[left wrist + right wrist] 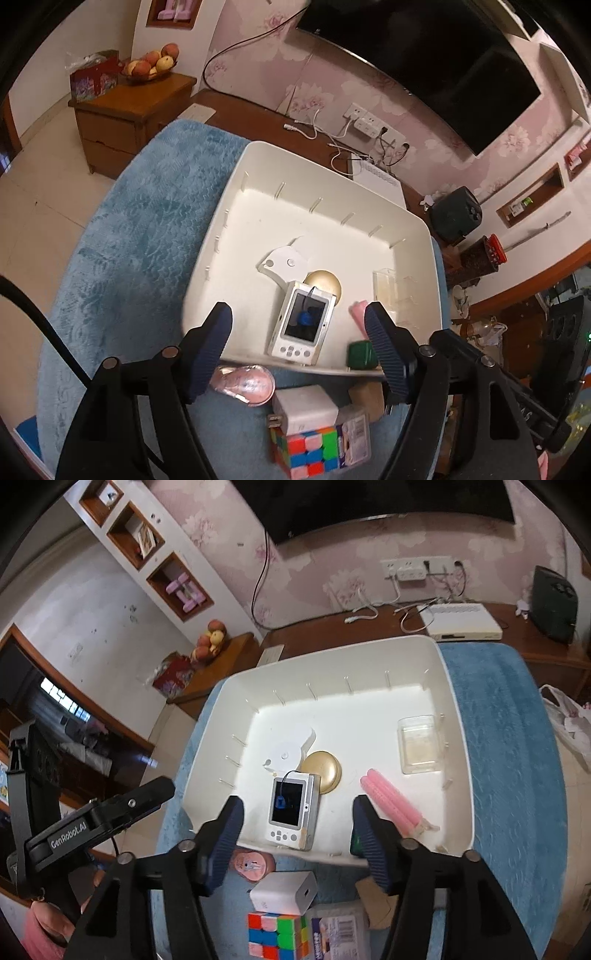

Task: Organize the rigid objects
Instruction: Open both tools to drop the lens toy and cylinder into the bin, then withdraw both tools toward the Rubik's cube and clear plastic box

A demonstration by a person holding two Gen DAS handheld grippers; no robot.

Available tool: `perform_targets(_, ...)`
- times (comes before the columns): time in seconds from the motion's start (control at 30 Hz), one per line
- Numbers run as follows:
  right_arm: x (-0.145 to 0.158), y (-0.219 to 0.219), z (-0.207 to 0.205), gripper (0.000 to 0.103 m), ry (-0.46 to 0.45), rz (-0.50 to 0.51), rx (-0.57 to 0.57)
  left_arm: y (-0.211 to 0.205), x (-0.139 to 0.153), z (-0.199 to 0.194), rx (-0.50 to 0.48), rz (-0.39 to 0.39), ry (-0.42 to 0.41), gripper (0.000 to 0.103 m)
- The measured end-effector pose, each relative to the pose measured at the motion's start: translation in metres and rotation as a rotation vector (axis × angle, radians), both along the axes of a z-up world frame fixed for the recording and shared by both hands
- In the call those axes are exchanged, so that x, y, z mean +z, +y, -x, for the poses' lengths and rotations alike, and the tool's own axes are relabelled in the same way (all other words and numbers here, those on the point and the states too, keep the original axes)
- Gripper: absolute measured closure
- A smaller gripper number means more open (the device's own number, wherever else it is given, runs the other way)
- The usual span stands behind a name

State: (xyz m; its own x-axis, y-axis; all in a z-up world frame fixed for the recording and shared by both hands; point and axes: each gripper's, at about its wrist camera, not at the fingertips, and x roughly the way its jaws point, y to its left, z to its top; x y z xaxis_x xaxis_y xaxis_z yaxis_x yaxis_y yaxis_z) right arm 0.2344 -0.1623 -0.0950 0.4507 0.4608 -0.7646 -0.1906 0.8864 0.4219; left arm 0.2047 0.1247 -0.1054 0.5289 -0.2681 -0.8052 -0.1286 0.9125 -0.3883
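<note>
Cream bin (pixel 458 738) sitting on a blue textured mat (pixel 509 738)

Inside are showing a white-and-silver camera (pixel 291 812), a gold disc (pixel 323 771), pink sticks (pixel 391 805) and a dark green cube (pixel 362 354); outside, a multicoloured puzzle cube (pixel 277 936) and a white charger (pixel 284 891) are lying.

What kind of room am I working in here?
Most likely a home living room: a wall-mounted TV over a wooden TV console, floral wallpaper, and a fruit bowl on a side cabinet.
</note>
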Motion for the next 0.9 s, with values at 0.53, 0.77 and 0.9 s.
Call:
perform_targets(0.53,0.030,0.014,0.126,0.025,-0.144,0.002,-0.148,0.035,0.030,0.103,-0.079,-0.049,-0.059,0.024)
perform_targets(0.77,0.027,0.016,0.181,0.022,-0.183,0.044,-0.191,0.035,0.029,0.141,-0.155,-0.089,-0.066,0.024)
perform_targets(0.9,0.022,0.015,0.206,0.022,-0.193,0.087,-0.209,0.032,0.024,0.158,-0.190,-0.081,-0.050,0.024)
